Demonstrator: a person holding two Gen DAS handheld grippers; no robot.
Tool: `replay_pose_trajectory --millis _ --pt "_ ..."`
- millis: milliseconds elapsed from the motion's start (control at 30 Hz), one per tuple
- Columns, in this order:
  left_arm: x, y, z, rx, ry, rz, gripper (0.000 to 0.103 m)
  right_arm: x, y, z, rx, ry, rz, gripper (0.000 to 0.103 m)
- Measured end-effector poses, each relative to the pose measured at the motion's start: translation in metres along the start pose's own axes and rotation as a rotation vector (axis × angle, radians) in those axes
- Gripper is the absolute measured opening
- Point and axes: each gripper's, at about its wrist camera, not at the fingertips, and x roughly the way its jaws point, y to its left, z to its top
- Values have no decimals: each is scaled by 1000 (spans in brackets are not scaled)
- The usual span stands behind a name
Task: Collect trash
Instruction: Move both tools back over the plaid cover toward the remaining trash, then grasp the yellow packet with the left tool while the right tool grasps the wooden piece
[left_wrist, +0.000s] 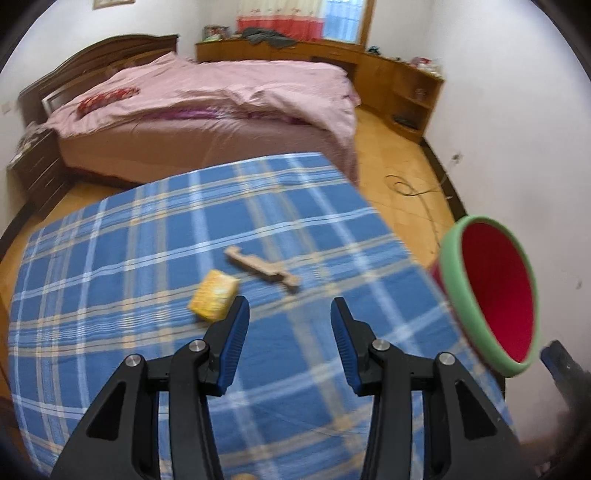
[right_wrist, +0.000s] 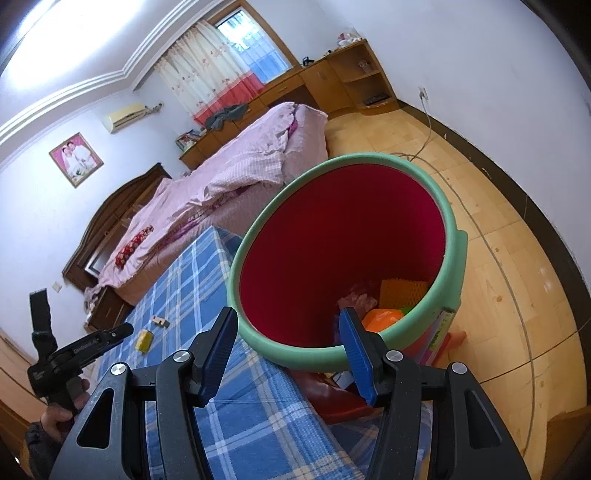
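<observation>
A yellow packet (left_wrist: 214, 294) and a wooden piece (left_wrist: 264, 266) lie on the blue plaid cloth (left_wrist: 147, 258). My left gripper (left_wrist: 289, 314) is open and empty, hovering just right of the packet. A red bin with a green rim (left_wrist: 491, 291) stands off the table's right edge. In the right wrist view my right gripper (right_wrist: 288, 325) is open and empty over the near rim of the bin (right_wrist: 343, 236), which holds yellow, orange and pink trash (right_wrist: 384, 317). The packet (right_wrist: 144, 340), the wooden piece (right_wrist: 160, 321) and the left gripper (right_wrist: 107, 336) show at the left.
A bed with pink bedding (left_wrist: 221, 107) stands beyond the table. Wooden cabinets (left_wrist: 402, 85) line the far wall. A cable (left_wrist: 413, 188) lies on the wooden floor to the right. A red object (right_wrist: 332, 391) sits under the bin.
</observation>
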Motion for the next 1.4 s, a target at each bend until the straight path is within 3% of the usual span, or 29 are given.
replay_pose_trajectory --millis 433,600,700,733,767,1033,1400 --pt "45 42 3 -13 82 130 46 13 8 -2 -12 38 -41 59" --pt "58 54 2 -51 105 117 46 17 13 -2 -26 49 -64 59" --pt "59 55 1 -58 93 80 45 19 17 -2 -32 56 -61 59" --pt "59 55 1 -53 87 71 36 19 18 -2 -35 58 -61 59" --pt "59 55 1 -48 86 57 33 19 19 -2 -38 60 -60 59" --pt "41 68 -4 -88 54 22 33 22 42 -3 -91 86 -40 59" --pt "9 123 -17 -236 -48 143 33 59 116 -16 -261 151 48 59"
